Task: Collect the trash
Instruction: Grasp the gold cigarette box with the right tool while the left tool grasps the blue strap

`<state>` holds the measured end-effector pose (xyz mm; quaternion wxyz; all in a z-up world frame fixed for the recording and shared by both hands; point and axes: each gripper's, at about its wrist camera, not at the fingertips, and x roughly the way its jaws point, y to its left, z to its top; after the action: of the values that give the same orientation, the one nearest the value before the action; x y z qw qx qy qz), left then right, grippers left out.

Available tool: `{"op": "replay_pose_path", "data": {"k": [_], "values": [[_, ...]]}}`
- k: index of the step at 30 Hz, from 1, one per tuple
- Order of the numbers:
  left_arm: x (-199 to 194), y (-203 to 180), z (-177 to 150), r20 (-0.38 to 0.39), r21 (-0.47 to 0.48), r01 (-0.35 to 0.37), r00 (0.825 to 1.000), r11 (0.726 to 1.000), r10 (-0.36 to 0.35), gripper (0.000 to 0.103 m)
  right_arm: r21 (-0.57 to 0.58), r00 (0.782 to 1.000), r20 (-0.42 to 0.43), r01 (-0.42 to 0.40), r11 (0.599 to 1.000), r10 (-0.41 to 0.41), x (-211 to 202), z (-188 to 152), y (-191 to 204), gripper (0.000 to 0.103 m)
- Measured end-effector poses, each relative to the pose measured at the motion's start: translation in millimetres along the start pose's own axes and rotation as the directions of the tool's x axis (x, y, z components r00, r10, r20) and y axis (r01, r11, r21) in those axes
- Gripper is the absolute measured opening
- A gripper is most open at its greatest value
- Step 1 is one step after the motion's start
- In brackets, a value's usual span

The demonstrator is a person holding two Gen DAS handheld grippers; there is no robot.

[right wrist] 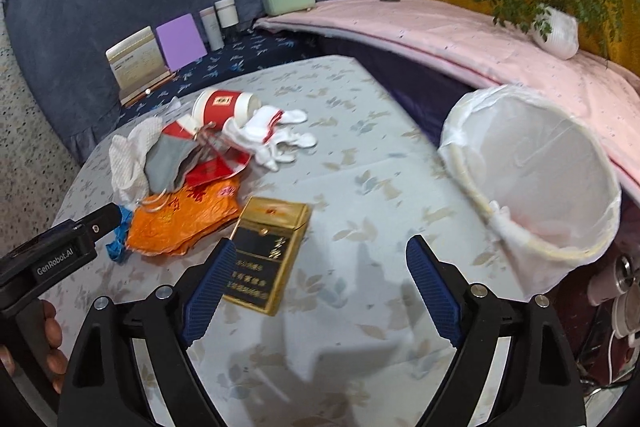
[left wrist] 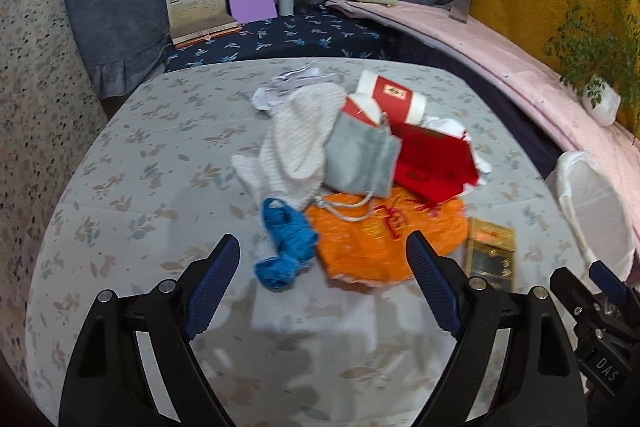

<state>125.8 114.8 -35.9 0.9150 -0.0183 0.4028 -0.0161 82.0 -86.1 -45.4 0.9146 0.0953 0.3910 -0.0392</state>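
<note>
Both grippers hang wide apart and empty above the desk [left wrist: 120, 155]. The left gripper [left wrist: 322, 247] faces the blue string [left wrist: 286, 243] and orange wrapper [left wrist: 384, 239]; the right gripper [right wrist: 318, 251] is beside the gold box [right wrist: 266, 251], near the bin [right wrist: 532, 171].

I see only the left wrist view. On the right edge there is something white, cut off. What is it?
Observer: A bin lined with a white bag, standing beside the table, open side facing the right gripper.
Operator: Is anything inside?
Observer: It looks empty; only the liner shows.
Operator: What lies right of the paper cup? It is unclear here.
Observer: White gloves, next to the mouth of the cup, which lies on its side.
Operator: Is the right gripper holding something?
Observer: No, it is open above the table, and the gold box lies flat by its left finger.
</note>
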Motion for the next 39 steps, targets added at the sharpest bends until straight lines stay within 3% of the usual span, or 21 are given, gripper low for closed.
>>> {"op": "replay_pose_path", "data": {"k": [10,16,27,31,36,39], "values": [[30,26,-12,-0.064,-0.007,0.004,0.998,1.000,-0.004,0.080,-0.019,0.998,-0.063,0.001,1.000,-0.002,32,-10,30,0.084],[40,38,-15,-0.098,-0.057,0.046,0.994,0.997,-0.052,0.074,-0.031,0.997,-0.079,0.014,0.999,-0.016,46,-10,40,0.084],[41,39,-14,-0.116,-0.090,0.133,0.983,0.987,-0.143,0.032,-0.038,0.995,-0.102,0.014,0.999,-0.017,62,-11,50,0.084],[41,35,-18,-0.124,-0.081,0.137,0.982,0.987,-0.146,0.027,-0.052,0.994,-0.105,0.023,0.998,-0.029,65,-12,53,0.083],[33,34,-20,-0.109,-0.076,0.139,0.983,0.987,-0.146,0.024,-0.075,0.994,-0.104,0.039,0.996,-0.046,63,-14,55,0.065],[26,32,-20,-0.096,-0.075,0.142,0.984,0.987,-0.149,0.021,-0.075,0.994,-0.105,0.030,0.997,-0.038,60,-15,53,0.061]]}}
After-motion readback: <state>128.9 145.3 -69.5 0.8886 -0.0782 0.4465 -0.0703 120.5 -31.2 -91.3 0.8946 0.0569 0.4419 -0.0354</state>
